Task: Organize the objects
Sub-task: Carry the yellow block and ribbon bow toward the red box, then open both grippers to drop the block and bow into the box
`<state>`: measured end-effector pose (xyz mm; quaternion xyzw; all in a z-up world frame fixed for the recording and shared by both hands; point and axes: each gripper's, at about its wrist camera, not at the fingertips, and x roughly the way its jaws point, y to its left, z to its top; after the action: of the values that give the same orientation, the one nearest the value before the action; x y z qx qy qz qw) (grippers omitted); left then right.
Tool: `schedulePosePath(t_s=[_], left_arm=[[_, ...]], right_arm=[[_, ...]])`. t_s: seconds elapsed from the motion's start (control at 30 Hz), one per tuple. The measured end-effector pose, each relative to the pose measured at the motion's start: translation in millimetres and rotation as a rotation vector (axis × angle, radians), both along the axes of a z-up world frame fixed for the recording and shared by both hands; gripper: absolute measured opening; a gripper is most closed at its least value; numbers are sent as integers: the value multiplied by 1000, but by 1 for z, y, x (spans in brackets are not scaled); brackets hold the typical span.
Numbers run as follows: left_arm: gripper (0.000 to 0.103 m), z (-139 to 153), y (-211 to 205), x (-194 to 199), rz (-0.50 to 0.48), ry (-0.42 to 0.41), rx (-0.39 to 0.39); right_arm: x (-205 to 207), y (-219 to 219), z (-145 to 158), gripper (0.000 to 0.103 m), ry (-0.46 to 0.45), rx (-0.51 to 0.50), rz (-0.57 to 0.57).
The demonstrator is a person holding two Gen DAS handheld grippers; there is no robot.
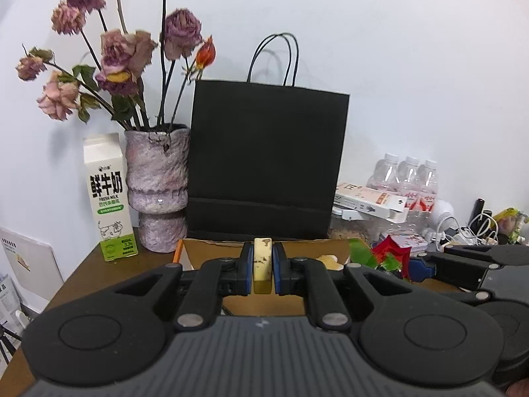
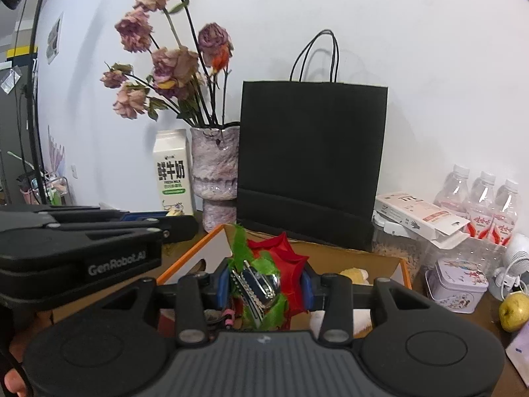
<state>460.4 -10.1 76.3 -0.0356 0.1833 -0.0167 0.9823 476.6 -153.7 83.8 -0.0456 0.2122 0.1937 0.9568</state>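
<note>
Left wrist view: my left hand-held gripper [image 1: 263,266] is clenched on a small yellowish block [image 1: 262,261], above the open cardboard box [image 1: 211,253]. The black paper bag [image 1: 267,162] stands just past the box at 12 o'clock, and the vase [image 1: 158,185] and milk carton [image 1: 107,198] crowd in at 10 o'clock. At 3 o'clock bottles [image 1: 408,175] and cables fill the worktop [image 1: 82,271]. My right hand-held gripper [image 2: 264,284] grasps a red and green decoration [image 2: 281,261] with something shiny I cannot make out, also over the box. The box floor is mostly hidden.
</note>
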Motion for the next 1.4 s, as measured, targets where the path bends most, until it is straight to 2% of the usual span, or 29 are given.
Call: schedulePosePath(t_s=[0.17, 0.37, 0.53, 0.6, 0.8, 1.4], left_arm=[[12, -12, 4, 26, 20, 19, -8], [12, -29, 8, 49, 43, -3, -21], [12, -47, 10, 58, 83, -39, 3], [12, -54, 10, 64, 79, -13, 18], [12, -65, 15, 73, 73, 31, 7], [12, -74, 12, 76, 52, 55, 22]], right_arm=[[26, 5, -18, 39, 19, -6, 3], [48, 1, -44, 39, 24, 33, -27], [58, -6, -65, 39, 4, 45, -48], [59, -10, -70, 39, 8, 61, -51], [64, -17, -78, 39, 24, 71, -65], [70, -16, -88, 39, 35, 38, -97]])
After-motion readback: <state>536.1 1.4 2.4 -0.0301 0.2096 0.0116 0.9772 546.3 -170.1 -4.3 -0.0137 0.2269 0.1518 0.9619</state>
